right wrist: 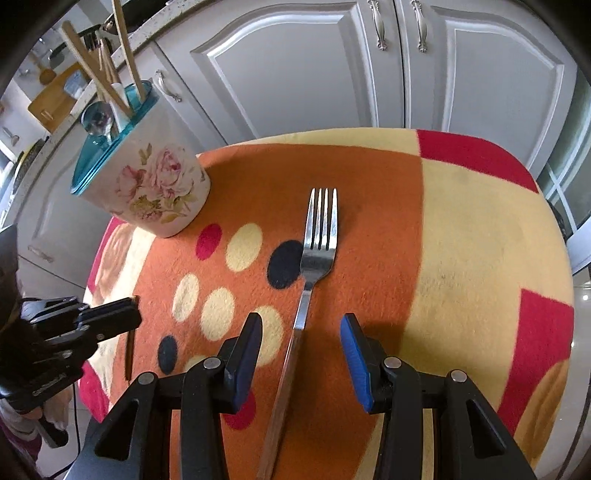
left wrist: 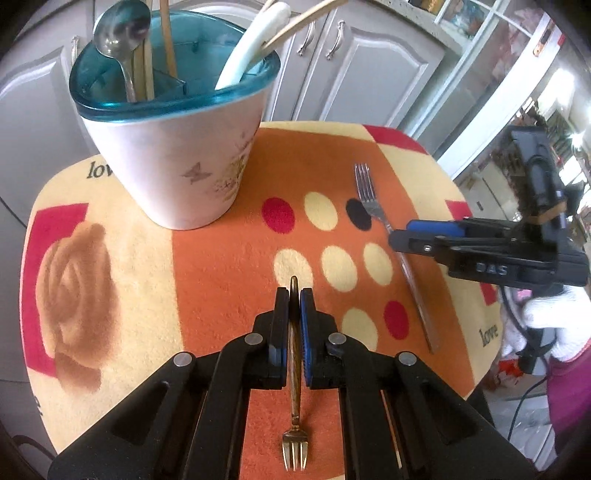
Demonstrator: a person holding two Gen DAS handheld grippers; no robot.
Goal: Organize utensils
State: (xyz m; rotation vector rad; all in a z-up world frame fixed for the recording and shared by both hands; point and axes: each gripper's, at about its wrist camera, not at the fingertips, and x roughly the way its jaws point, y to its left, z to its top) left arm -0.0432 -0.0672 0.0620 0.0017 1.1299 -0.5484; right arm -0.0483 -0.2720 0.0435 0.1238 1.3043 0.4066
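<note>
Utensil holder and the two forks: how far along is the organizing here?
Done: the utensil holder already has a metal spoon, a white utensil and wooden sticks.
In hand: the left gripper is shut on the small gold fork.
Left: the silver fork lies on the patterned mat between the open right gripper fingers, ungrasped.

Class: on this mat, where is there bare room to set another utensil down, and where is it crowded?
Free: the yellow stretch right of the silver fork, and the rose patch left of the small gold fork. Crowded: around the utensil holder.
</note>
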